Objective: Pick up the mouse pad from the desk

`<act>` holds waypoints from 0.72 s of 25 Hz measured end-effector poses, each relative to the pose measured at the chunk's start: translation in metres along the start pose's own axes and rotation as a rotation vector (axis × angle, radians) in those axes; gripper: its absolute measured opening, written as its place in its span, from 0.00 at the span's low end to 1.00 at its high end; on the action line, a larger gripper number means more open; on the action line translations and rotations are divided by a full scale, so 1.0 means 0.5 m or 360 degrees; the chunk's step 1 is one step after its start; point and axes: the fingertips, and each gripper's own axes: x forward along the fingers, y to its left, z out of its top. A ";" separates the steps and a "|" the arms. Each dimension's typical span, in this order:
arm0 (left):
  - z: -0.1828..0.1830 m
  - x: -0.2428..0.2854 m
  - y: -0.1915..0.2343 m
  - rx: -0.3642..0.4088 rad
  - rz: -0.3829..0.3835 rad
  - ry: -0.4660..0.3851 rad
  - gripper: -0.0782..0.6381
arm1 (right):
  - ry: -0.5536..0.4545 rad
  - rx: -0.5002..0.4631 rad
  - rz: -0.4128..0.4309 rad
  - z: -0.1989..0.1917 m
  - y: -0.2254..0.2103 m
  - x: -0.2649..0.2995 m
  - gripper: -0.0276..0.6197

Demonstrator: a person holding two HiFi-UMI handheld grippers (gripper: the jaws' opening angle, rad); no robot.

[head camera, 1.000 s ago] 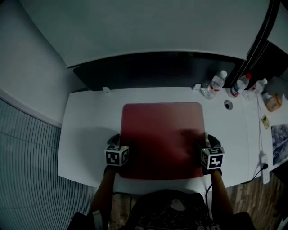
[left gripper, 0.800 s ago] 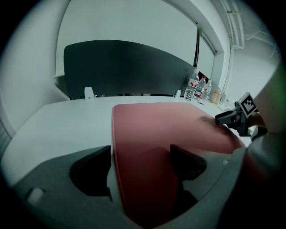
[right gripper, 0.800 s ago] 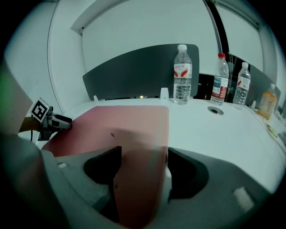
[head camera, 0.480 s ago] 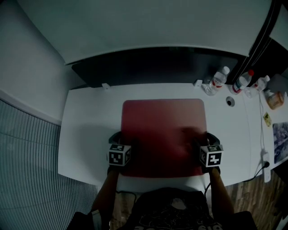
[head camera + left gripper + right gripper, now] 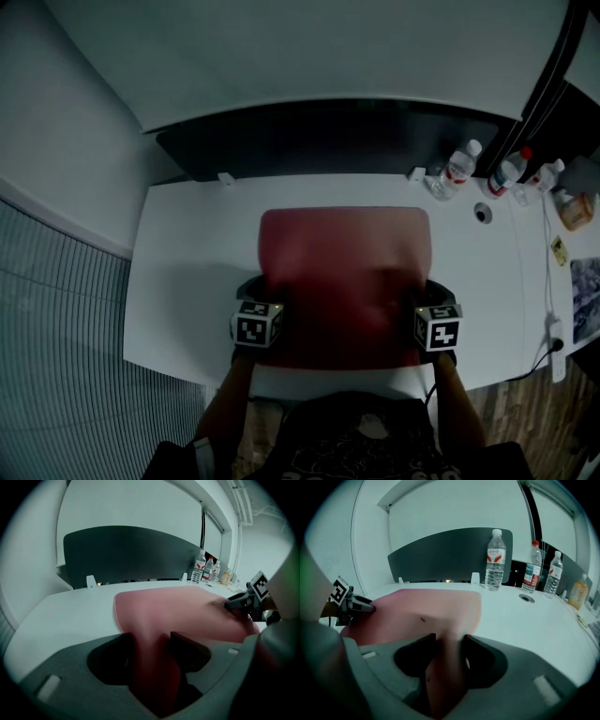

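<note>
Straight ahead of the left tongs (image 5: 150, 641) and right tongs (image 5: 449, 644) stretches the flat dark-red mouse pad (image 5: 344, 272) — both, jaws just closing, pinch its near edge.

Light: dim, cool and bluish; the white desk (image 5: 187, 272) reads grey.
Shadows: soft dark patches on the mouse pad (image 5: 342, 262) near its front edge.
Edges: gripper views bulge, corners black.
Focus: mouse pad's nearest fold blurred.

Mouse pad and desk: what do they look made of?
The mouse pad looks like soft matte red rubber or foam, maybe fabric-faced: its near edge bends up into smooth folds without creasing. The desk looks like rigid, smooth white laminate or painted board, with a flat, even surface.
</note>
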 end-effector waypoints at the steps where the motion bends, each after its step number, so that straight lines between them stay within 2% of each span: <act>1: -0.003 0.001 -0.002 0.0015 0.0004 -0.0003 0.51 | -0.0001 -0.0019 -0.0001 0.000 0.002 0.000 0.35; 9: -0.001 0.002 -0.013 0.0037 -0.0037 0.0000 0.46 | 0.0007 -0.0088 0.0043 0.002 0.015 0.000 0.27; 18: 0.004 0.003 -0.028 0.0056 -0.0110 0.0025 0.35 | -0.0012 -0.0081 0.0133 0.001 0.027 0.000 0.20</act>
